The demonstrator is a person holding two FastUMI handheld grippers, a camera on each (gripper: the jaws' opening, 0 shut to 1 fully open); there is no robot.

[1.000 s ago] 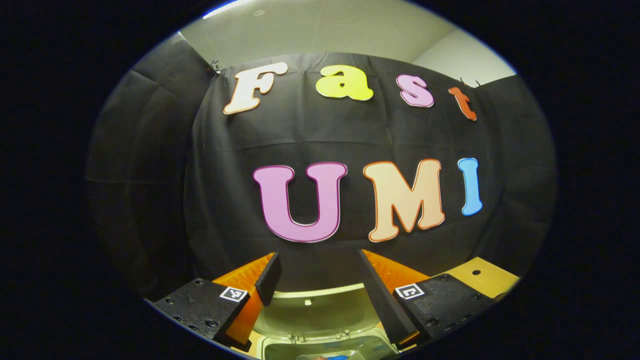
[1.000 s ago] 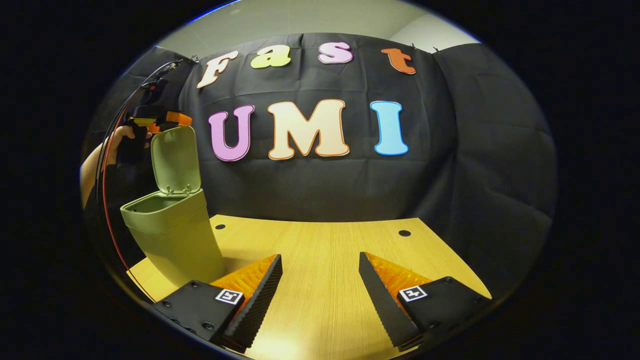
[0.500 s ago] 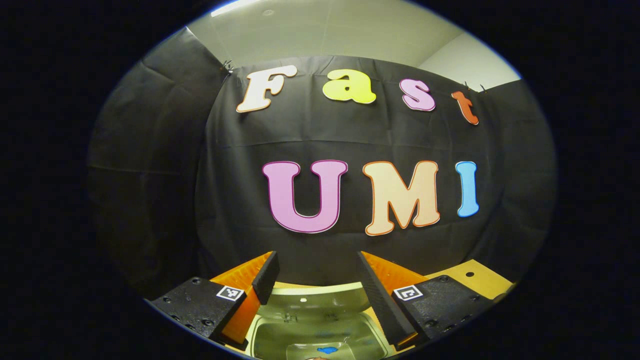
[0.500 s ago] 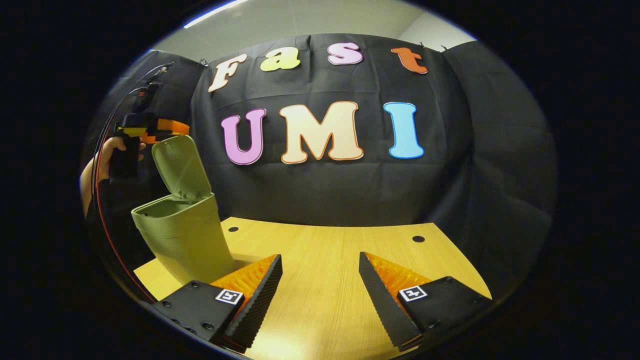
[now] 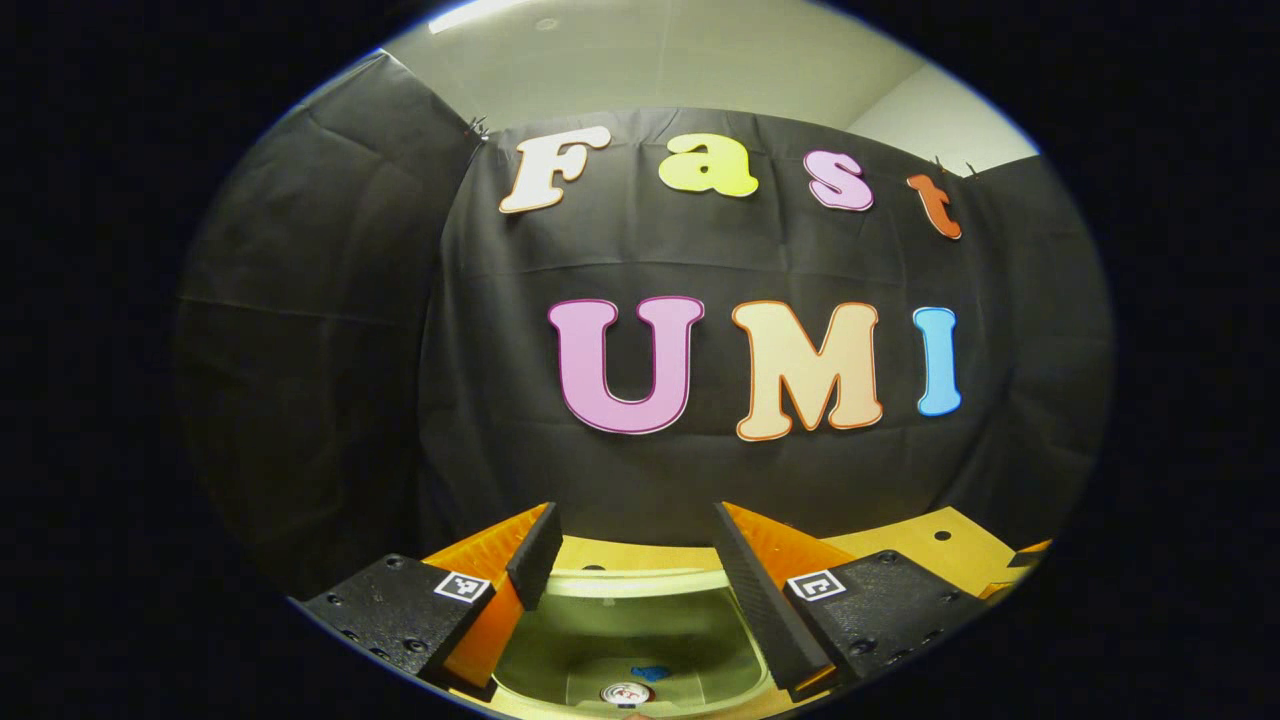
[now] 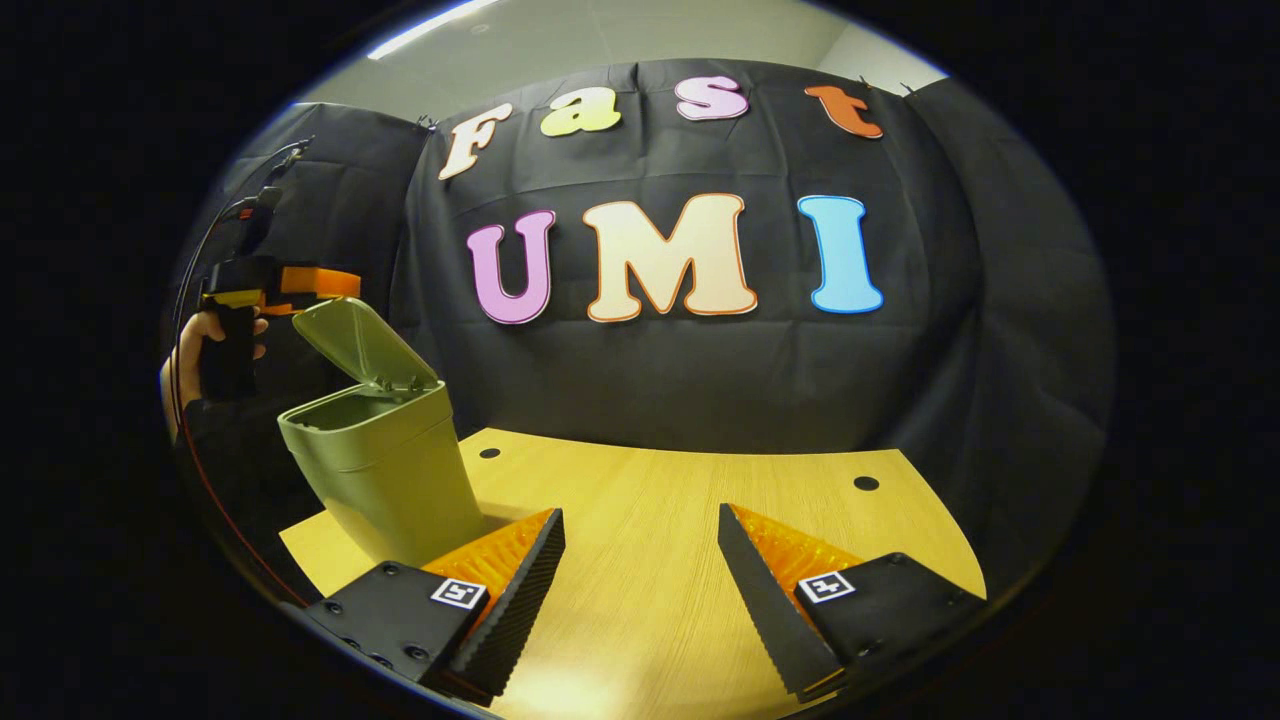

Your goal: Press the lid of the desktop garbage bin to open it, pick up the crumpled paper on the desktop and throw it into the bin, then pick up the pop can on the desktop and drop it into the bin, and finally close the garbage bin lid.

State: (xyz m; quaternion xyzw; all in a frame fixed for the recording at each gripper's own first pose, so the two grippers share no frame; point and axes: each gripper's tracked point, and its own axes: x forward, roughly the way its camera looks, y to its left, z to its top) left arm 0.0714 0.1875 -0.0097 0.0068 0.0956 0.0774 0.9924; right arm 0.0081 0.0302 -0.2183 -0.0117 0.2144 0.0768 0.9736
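Closing the bin, by the look of things: the last step of the task, with the drop-offs judged done.

Starting with the pale wooden table (image 6: 680,480): carries the olive-green plastic desktop bin (image 6: 390,480) at its left end, near the black cloth wall. Stands upright there, long axis vertical, mouth facing up, body narrowing toward the base.

Next, the flat olive-green hinged lid (image 6: 365,345): neither upright nor shut, slanting roughly halfway. Hinges on the rim side nearer the wall; free edge points up and leftward, away from the hinge, long axis running along that slope.

Then the left gripper (image 5: 635,515), held by a hand (image 6: 195,360): hovers just above the lid's raised free edge, seemingly touching or nearly touching it, contact too small to confirm. Fingers spread apart, nothing between them. Looks down past the fingers into green plastic below.

Then the right gripper (image 6: 640,520): fingers likewise apart and empty, low over the table, well apart from the bin.

Smallest, the round silver-topped pop can (image 5: 627,692): lies low between the left fingers in the left gripper view, apparently inside the bin, top end facing up toward the camera. A blue patch beside it, too small to identify.

Calls next for a steady downward push on the free edge, far from the hinge, until flat on the rim. Worth pressing straight down rather than sideways, since a light, narrow-based bin probably tips or slides easily.
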